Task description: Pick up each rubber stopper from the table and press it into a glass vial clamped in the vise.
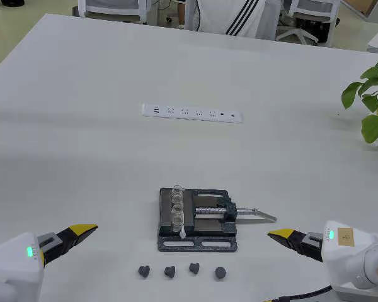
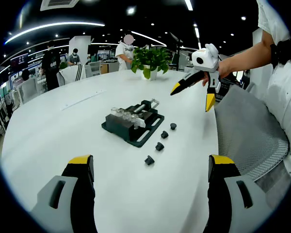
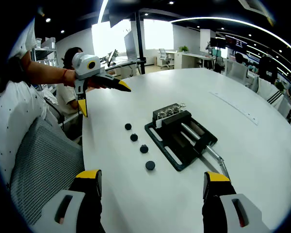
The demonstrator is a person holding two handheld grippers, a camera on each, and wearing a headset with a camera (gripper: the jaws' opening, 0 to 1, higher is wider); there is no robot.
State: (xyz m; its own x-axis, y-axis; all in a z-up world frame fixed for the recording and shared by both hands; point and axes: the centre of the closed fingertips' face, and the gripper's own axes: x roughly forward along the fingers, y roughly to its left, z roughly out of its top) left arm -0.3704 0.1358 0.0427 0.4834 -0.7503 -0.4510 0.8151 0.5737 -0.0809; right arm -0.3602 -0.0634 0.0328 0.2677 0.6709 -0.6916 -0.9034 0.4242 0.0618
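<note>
Holding the left tongs (image 1: 82, 231) and the right tongs (image 1: 283, 236) with their jaws spread and nothing between them, you are hovering low at the near left and near right of the bench (image 1: 82, 145). The four rubber stoppers (image 1: 169, 272) are lying in a loose row on the bench, just near of the vise (image 1: 205, 242). The glass vials (image 1: 177, 204) are standing upright in a line, clamped at the vise's left end.

The main risk is sitting in the grasp. The stoppers are looking small and tapered, so if you are pinching one off-centre, it is likely to squirt sideways or tip in the jaws. You would then be bringing it to a vial's mouth crooked. Pressing it in crooked would be loading the glass rim unevenly, which could chip it or lever the vial in the clamp. The stoppers are also lying near one another, so wide jaws coming down may be nudging a neighbour away. On the right, the vise's handle (image 1: 258, 214) is pointing toward your right tongs, and brushing it could be shifting the vise.
</note>
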